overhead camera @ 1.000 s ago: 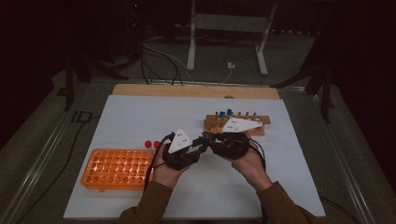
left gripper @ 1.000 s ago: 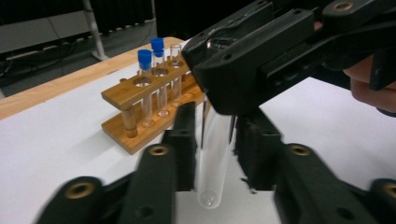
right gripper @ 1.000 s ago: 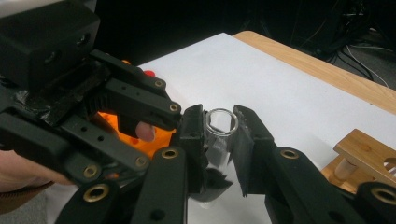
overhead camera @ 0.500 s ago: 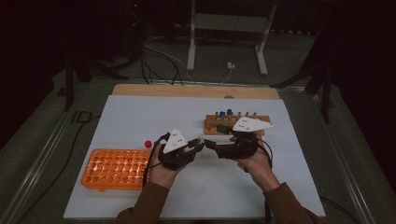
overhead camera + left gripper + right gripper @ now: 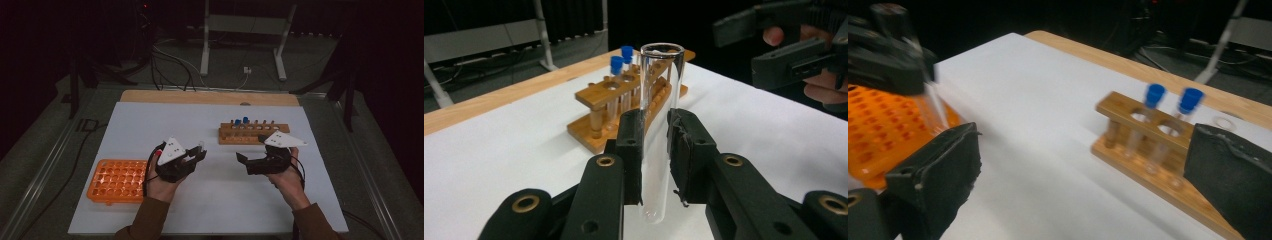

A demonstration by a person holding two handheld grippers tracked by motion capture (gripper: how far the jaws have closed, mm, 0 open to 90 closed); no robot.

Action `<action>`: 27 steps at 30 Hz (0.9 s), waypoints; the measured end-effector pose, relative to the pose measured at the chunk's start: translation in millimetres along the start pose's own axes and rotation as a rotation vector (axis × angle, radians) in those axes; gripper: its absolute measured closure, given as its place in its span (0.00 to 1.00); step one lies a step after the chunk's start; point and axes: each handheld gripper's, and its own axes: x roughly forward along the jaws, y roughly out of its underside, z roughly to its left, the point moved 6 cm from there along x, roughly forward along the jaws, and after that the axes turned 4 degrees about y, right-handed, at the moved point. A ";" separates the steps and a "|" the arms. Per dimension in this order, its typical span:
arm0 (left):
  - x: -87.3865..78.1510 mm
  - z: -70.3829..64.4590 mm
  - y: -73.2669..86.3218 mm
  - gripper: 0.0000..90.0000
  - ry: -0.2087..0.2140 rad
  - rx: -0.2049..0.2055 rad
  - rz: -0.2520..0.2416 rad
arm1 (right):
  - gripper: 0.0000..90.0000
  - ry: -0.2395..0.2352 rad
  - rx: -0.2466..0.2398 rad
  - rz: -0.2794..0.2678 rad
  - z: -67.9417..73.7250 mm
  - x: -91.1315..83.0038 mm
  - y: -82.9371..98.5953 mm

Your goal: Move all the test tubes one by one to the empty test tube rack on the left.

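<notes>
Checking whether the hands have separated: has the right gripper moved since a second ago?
Yes. The right gripper has moved right, away from the left gripper, and sits below the wooden rack.

A: L tongs (image 5: 196,151)?
B: Jaws nearly together, pinching something upright betw. the pads; L hand (image 5: 165,180) wraps the grip from below, forearm in from bottom edge.
A: R tongs (image 5: 245,162)?
B: Jaws spread wide, nothing betw. them, tips facing the L pair, apart from it. R hand (image 5: 287,177) under the grip.
</notes>
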 end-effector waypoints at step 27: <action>-89.1 54.1 32.2 0.85 -0.181 -0.077 -0.039 | 0.00 0.086 0.079 -0.014 -35.5 -27.7 31.3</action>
